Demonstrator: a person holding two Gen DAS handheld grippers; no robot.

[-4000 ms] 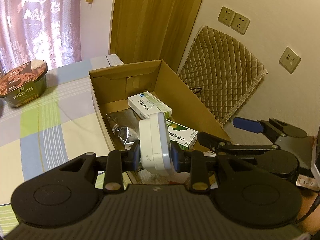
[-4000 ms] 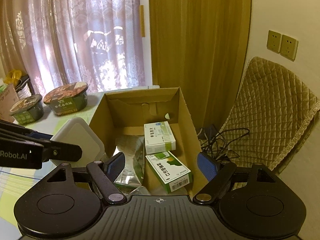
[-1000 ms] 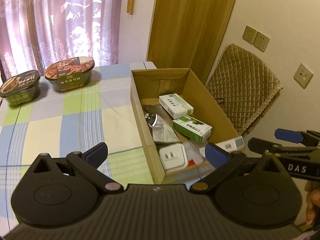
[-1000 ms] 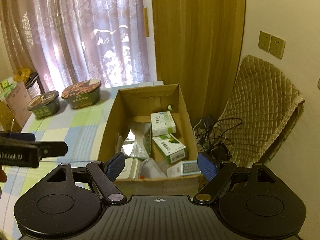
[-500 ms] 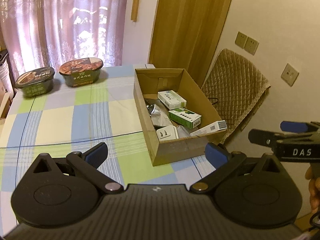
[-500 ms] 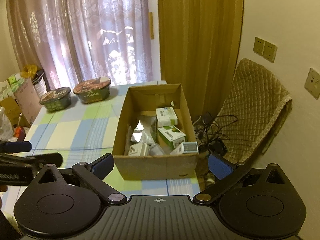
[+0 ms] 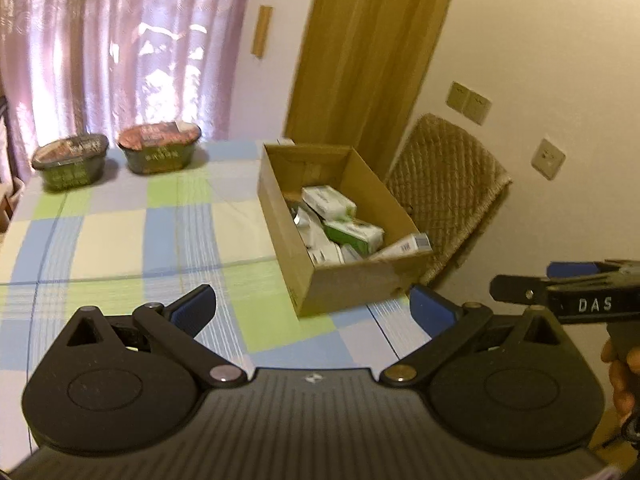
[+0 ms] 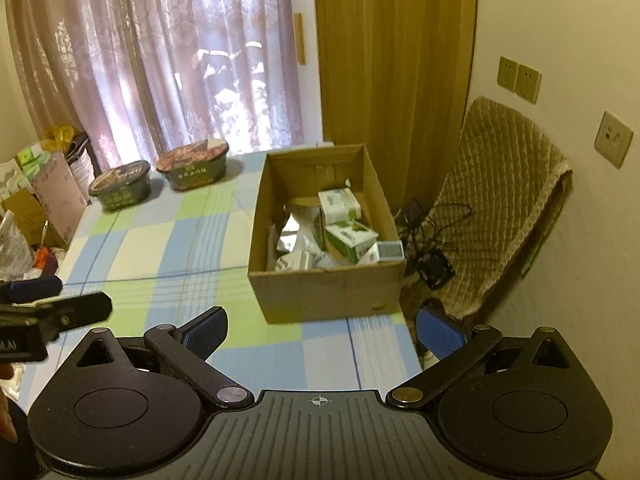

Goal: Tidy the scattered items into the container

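Both sets of fingers stand wide apart with nothing between them: the left gripper (image 7: 312,310) at the bottom of its view and the right gripper (image 8: 322,330) at the bottom of its own, each held back above the near part of the checked tablecloth (image 8: 168,248). Beyond them, right of centre in both views, the cardboard box (image 8: 328,292) sits at the table's right edge, holding white and green cartons (image 8: 350,236), a foil pouch (image 8: 290,236) and other small packs heaped together. Two instant noodle bowls (image 8: 192,170) rest at the upper left of the table, well apart from the box; whether they count as scattered items I cannot tell. The cloth between looks bare, so the tidying seems nearly or wholly done. One risk is the white carton (image 7: 402,246) leaning on the box's near right corner: a nudge could tip it out. The box itself is close to the table edge, above the cables (image 8: 430,236) and the quilted chair (image 8: 504,200), so pushing it rightward might send it off.
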